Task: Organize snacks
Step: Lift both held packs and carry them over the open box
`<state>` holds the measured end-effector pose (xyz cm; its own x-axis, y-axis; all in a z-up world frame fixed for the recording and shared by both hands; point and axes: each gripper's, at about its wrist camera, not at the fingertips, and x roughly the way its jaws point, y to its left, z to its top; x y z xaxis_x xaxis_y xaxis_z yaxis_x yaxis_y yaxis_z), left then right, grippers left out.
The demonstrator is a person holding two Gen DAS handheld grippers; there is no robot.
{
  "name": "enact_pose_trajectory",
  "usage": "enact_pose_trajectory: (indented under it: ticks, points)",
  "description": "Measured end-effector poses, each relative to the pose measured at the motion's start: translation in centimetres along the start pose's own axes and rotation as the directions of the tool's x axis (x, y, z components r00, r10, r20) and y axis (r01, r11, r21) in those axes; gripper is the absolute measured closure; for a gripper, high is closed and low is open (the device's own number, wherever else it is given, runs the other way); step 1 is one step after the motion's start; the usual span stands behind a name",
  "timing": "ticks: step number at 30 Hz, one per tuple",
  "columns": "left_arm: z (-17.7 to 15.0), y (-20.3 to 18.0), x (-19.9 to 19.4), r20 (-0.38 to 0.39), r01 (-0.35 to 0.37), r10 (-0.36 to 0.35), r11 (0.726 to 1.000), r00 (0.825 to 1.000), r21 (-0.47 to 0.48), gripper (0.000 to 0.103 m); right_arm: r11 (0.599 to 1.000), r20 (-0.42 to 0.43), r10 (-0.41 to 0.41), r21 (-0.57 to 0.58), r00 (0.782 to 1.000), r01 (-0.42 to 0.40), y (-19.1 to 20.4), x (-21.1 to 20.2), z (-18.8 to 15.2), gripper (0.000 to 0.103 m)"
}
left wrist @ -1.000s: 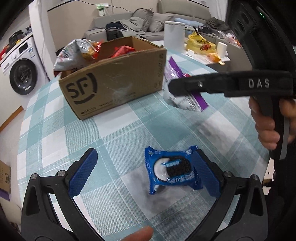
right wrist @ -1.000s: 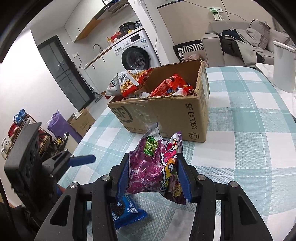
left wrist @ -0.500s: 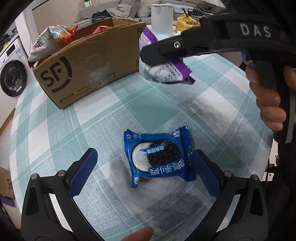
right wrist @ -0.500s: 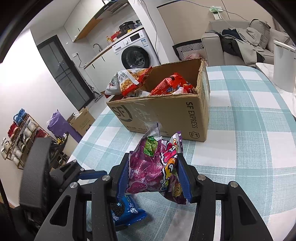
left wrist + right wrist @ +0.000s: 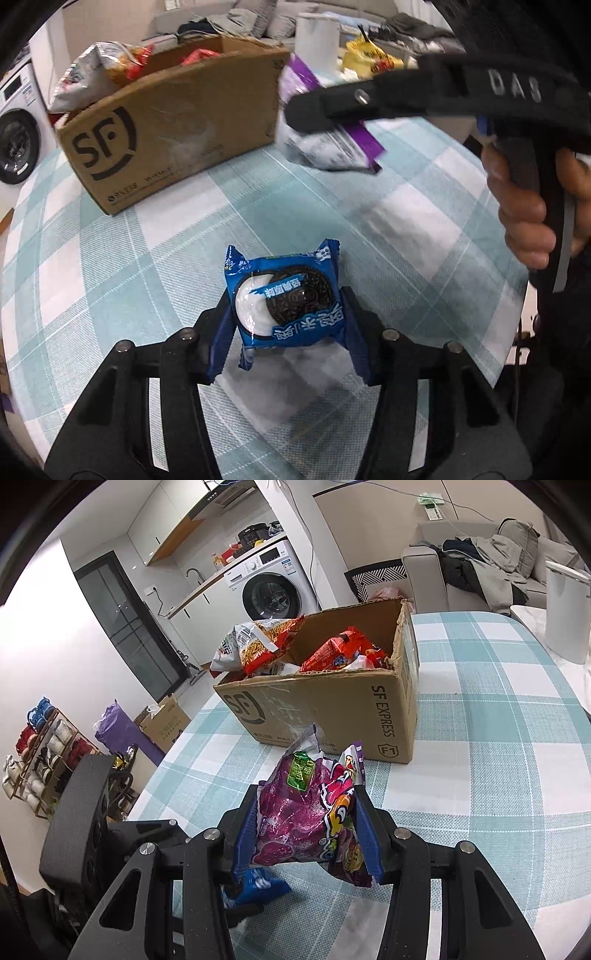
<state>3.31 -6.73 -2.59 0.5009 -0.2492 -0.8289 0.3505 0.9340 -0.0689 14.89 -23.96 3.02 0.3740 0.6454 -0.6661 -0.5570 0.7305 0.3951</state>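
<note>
My left gripper [image 5: 288, 332] is shut on a blue Oreo packet [image 5: 286, 297] just above the checked tablecloth [image 5: 406, 221]. The packet also shows under my right gripper in the right wrist view [image 5: 258, 886]. My right gripper [image 5: 306, 830] is shut on a purple snack bag [image 5: 310, 812] and holds it above the table, in front of the cardboard SF box [image 5: 332, 709]. In the left wrist view the purple bag [image 5: 325, 144] hangs to the right of the box [image 5: 173, 122]. The box holds several red and orange snack bags [image 5: 258, 646].
A white cylinder [image 5: 567, 609] stands at the table's far right. A yellow bag [image 5: 369, 59] lies beyond it. A washing machine [image 5: 273, 587] and a sofa [image 5: 480, 561] stand behind the table. A shoe rack [image 5: 40, 746] is on the floor at the left.
My left gripper has closed on the Oreo packet, which lay between its open fingers before. The right gripper still holds the purple bag in about the same place.
</note>
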Motion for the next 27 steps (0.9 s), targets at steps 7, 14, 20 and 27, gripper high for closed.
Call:
enact_pose_trajectory:
  ticks: [7, 14, 20, 27]
  points:
    - [0.2, 2.4, -2.5, 0.103, -0.057, 0.067, 0.994, 0.992, -0.093, 0.053, 1.000, 0.022, 0.004, 0.002, 1.000, -0.004, 0.1, -0.6, 0.2, 0.054]
    - [0.5, 4.7, -4.5, 0.205, -0.080, 0.114, 0.983, 0.972, -0.167, 0.053, 1.000, 0.040, 0.010, -0.003, 0.999, -0.010, 0.3, -0.9, 0.3, 0.054]
    - [1.6, 5.6, -6.0, 0.251, -0.091, 0.140, 0.976, 0.958, -0.195, 0.053, 1.000, 0.064, 0.014, -0.009, 0.998, -0.013, 0.5, -1.4, 0.5, 0.054]
    - [2.3, 6.5, -7.5, 0.300, -0.104, 0.171, 0.969, 0.938, -0.226, 0.053, 1.000, 0.109, 0.012, -0.003, 0.994, -0.012, 0.6, -2.2, 0.8, 0.054]
